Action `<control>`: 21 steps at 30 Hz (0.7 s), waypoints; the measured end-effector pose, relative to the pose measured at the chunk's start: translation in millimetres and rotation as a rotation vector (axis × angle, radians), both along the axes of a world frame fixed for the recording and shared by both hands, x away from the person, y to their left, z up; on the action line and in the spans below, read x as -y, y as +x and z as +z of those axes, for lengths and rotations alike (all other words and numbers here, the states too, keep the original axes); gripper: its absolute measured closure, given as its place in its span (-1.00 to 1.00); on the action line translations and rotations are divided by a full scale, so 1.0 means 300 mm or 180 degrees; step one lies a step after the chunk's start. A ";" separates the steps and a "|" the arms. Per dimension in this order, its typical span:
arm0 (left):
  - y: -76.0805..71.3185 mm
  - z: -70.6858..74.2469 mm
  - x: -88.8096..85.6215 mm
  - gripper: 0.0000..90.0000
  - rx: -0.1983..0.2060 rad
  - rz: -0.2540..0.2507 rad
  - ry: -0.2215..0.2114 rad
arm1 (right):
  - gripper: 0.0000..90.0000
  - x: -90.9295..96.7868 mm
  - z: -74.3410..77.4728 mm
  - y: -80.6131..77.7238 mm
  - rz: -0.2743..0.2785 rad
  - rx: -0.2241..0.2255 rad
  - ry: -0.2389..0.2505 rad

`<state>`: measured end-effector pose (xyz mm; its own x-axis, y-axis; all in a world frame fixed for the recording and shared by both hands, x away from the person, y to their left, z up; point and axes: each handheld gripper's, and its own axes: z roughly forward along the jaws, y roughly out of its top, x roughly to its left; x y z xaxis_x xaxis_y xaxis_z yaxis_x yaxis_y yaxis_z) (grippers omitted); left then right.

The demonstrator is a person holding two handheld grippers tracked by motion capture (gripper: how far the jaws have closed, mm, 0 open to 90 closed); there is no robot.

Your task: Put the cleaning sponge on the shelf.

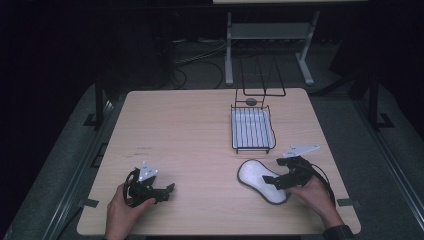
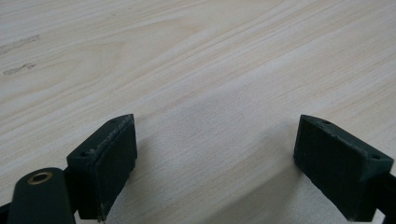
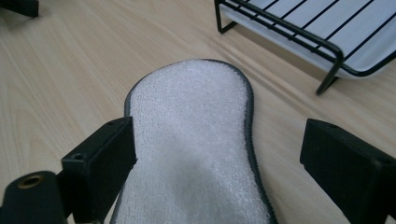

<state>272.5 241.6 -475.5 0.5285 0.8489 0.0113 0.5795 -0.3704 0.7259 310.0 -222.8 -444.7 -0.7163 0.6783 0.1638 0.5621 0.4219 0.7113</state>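
A white, fuzzy pad (image 3: pixel 196 140) with a thin dark stitched edge and a waisted, peanut-like outline is laid flat on the pale wooden table (image 1: pixel 190 130). It is seen directly ahead of the right claw (image 3: pixel 217 154), its near part lying between and below the two black jaws, which are spread wide and released, with neither pressed against it. In the right gripper view the pad's near end is cut off by the bottom edge. A black wire rack (image 1: pixel 252 129) with a white tray is set just beyond the pad. The left claw (image 2: pixel 215 158) is held well apart from the pad, released, jaws wide over bare wood. The rack's far corner is cut off in the right gripper view.
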 end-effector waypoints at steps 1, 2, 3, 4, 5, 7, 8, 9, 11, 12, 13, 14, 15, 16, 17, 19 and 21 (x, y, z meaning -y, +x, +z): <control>0.000 0.000 0.000 -0.72 0.0000 0.0002 0.0000 | -0.79 -0.004 -0.006 0.001 0.0011 -0.0005 -0.0010; 0.000 0.000 0.000 -0.72 0.0000 0.0001 -0.0001 | -0.79 -0.008 -0.013 0.002 0.0018 -0.0028 -0.0017; 0.000 0.000 0.000 -0.72 0.0000 0.0002 -0.0001 | -0.79 -0.010 -0.018 0.002 0.0028 -0.0039 -0.0029; 0.000 0.000 0.000 -0.72 0.0000 0.0001 -0.0001 | -0.80 -0.015 -0.024 0.003 0.0045 -0.0056 -0.0055; 0.000 0.000 0.000 -0.72 0.0001 0.0001 0.0000 | -0.81 -0.019 -0.031 0.003 0.0043 -0.0071 -0.0093; 0.000 0.000 0.000 -0.72 0.0000 0.0000 0.0001 | -0.81 -0.025 -0.039 0.004 0.0070 -0.0095 -0.0124; 0.000 0.000 0.000 -0.72 0.0000 0.0001 -0.0001 | -0.81 -0.026 -0.040 0.003 0.0073 -0.0094 -0.0133; 0.000 0.000 0.000 -0.72 -0.0001 0.0000 0.0002 | -0.81 -0.032 -0.043 0.001 0.0109 -0.0097 -0.0118; 0.000 0.000 0.000 -0.72 0.0000 0.0003 0.0000 | -0.81 -0.034 -0.044 0.000 0.0112 -0.0098 -0.0129; 0.000 0.000 0.000 -0.72 0.0000 0.0001 0.0001 | -0.81 -0.038 -0.046 -0.002 0.0126 -0.0106 -0.0134; 0.000 0.000 0.000 -0.72 0.0000 0.0001 0.0003 | -0.81 -0.040 -0.048 -0.002 0.0135 -0.0116 -0.0137; 0.000 0.000 0.000 -0.72 0.0002 0.0004 -0.0004 | -0.81 -0.044 -0.051 -0.003 0.0146 -0.0118 -0.0156; 0.000 0.000 0.000 -0.72 0.0001 0.0004 -0.0002 | -0.81 -0.051 -0.056 -0.002 0.0160 -0.0136 -0.0198; 0.000 0.000 0.001 -0.72 0.0002 0.0005 -0.0005 | -0.81 -0.051 -0.056 -0.002 0.0160 -0.0136 -0.0198; 0.000 0.000 0.000 -0.72 0.0000 0.0001 0.0000 | -0.81 -0.052 -0.058 -0.001 0.0171 -0.0142 -0.0213; 0.000 0.000 0.000 -0.72 0.0000 0.0001 -0.0001 | -0.81 -0.057 -0.065 0.000 0.0176 -0.0146 -0.0257; 0.000 0.000 0.000 -0.72 0.0001 0.0002 -0.0001 | -0.81 -0.061 -0.069 0.002 0.0181 -0.0153 -0.0294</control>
